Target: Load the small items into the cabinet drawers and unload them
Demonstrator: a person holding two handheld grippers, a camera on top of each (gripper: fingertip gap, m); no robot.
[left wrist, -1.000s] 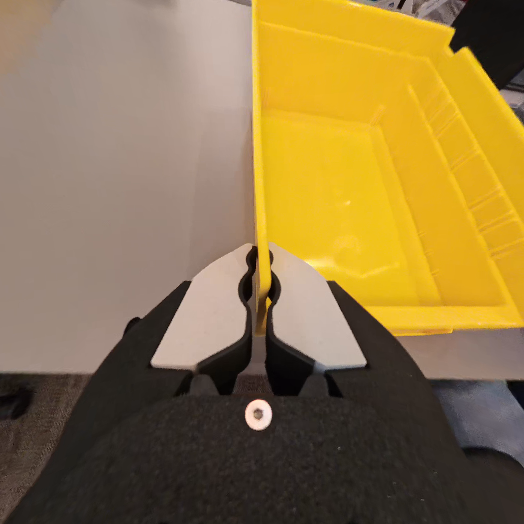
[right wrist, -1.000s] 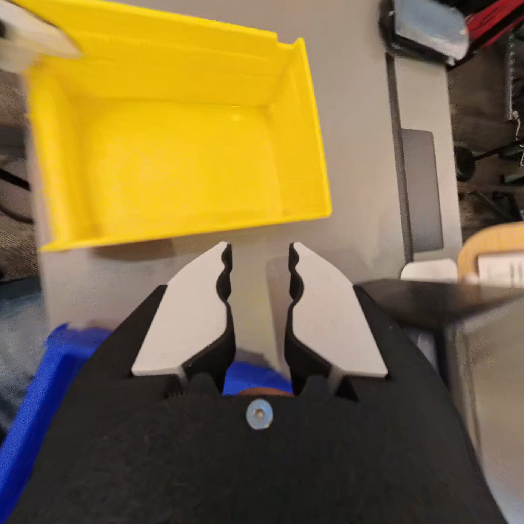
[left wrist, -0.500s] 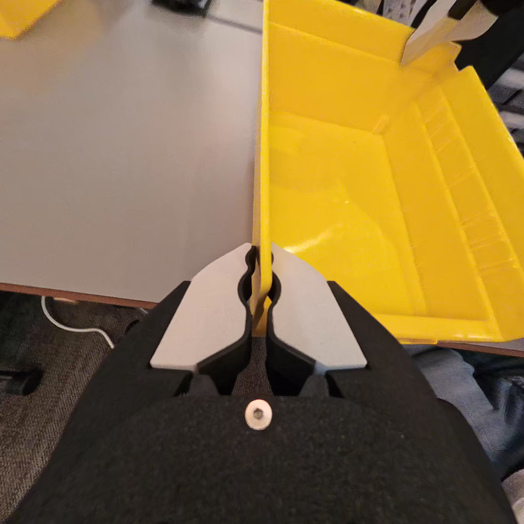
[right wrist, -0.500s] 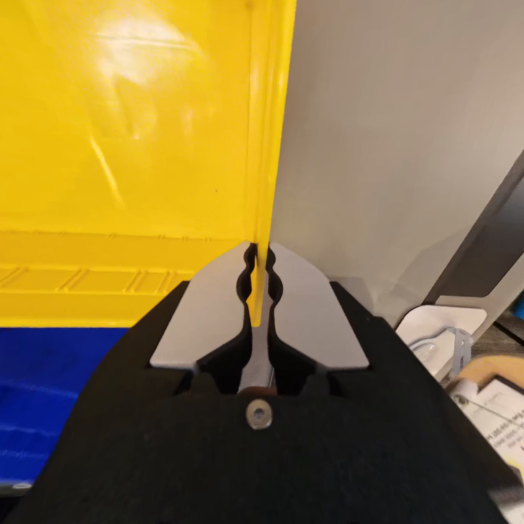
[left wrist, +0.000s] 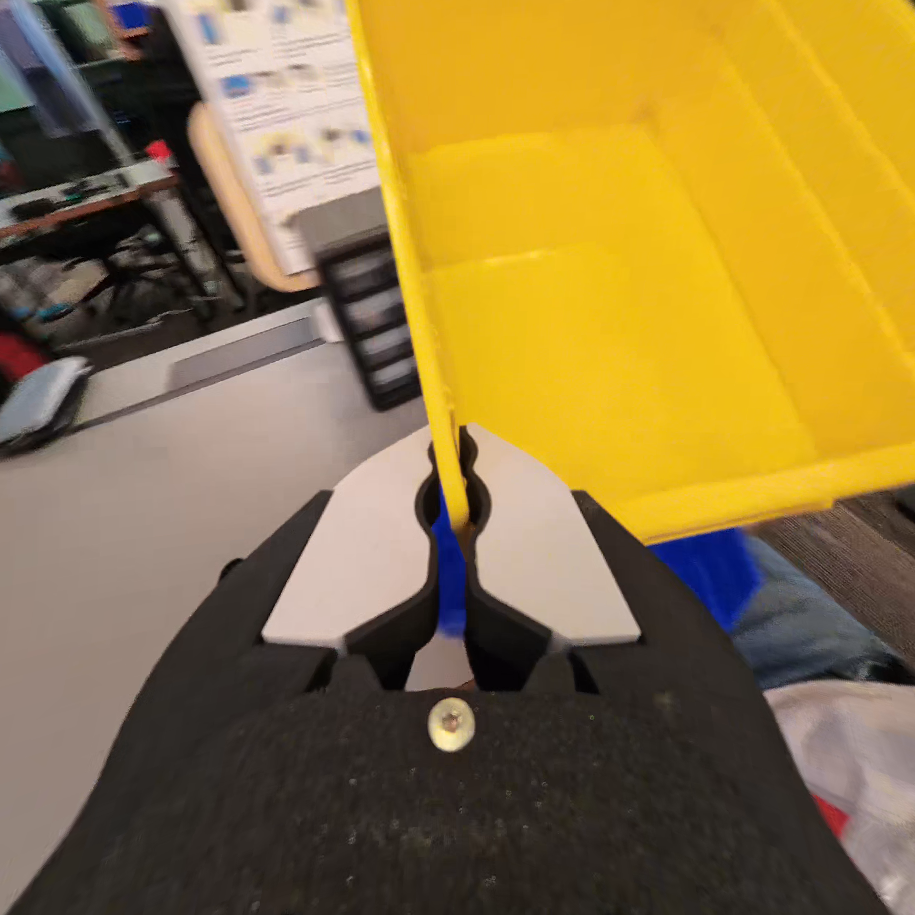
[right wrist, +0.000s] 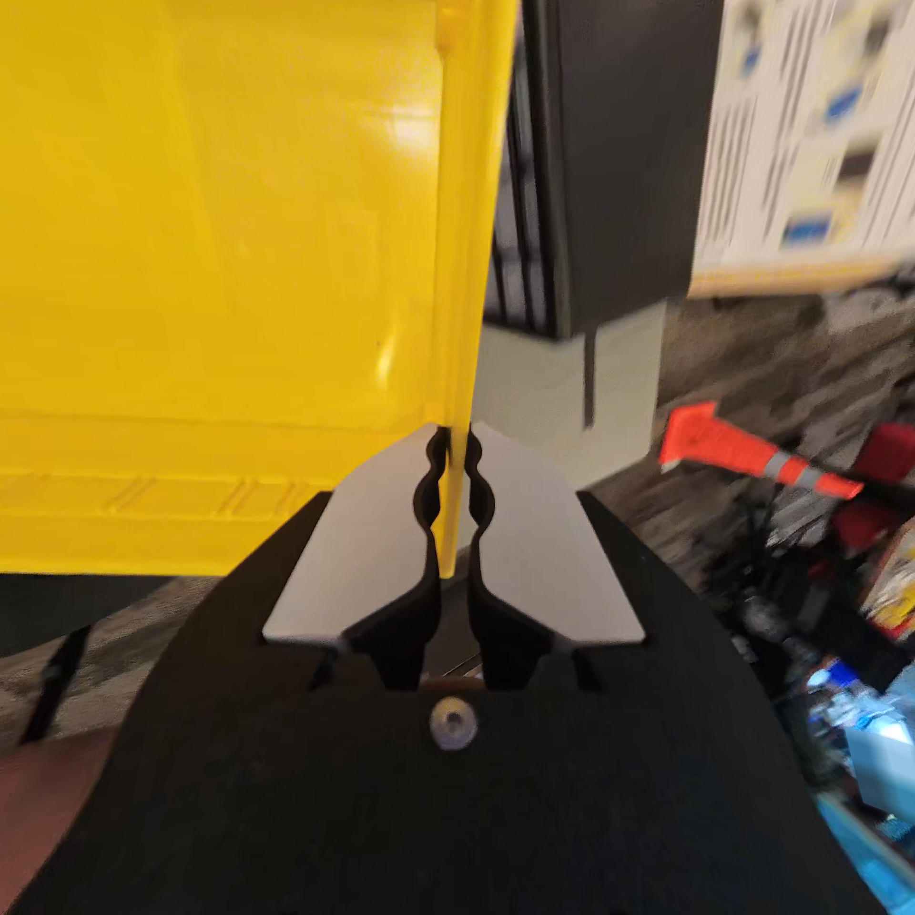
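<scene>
An empty yellow bin (left wrist: 619, 307) is held in the air, tilted, off the grey table (left wrist: 148, 520). My left gripper (left wrist: 453, 475) is shut on its left wall. My right gripper (right wrist: 455, 475) is shut on the opposite wall of the same yellow bin (right wrist: 223, 247). A small black drawer cabinet (left wrist: 366, 327) stands on the table behind the bin, partly hidden by it; its dark side (right wrist: 609, 173) fills the upper middle of the right wrist view. No small items show in the bin.
A blue bin (left wrist: 693, 569) lies below the yellow one, by the table's near edge. A poster board (left wrist: 292, 109) stands behind the cabinet. An orange traffic cone (right wrist: 742, 455) and clutter lie on the floor to the right. A grey pouch (left wrist: 39, 401) sits far left.
The right gripper moved in and shut on the bin's wall. Both grippers then lifted the yellow bin off the table and tilted it; the views now swing toward the room.
</scene>
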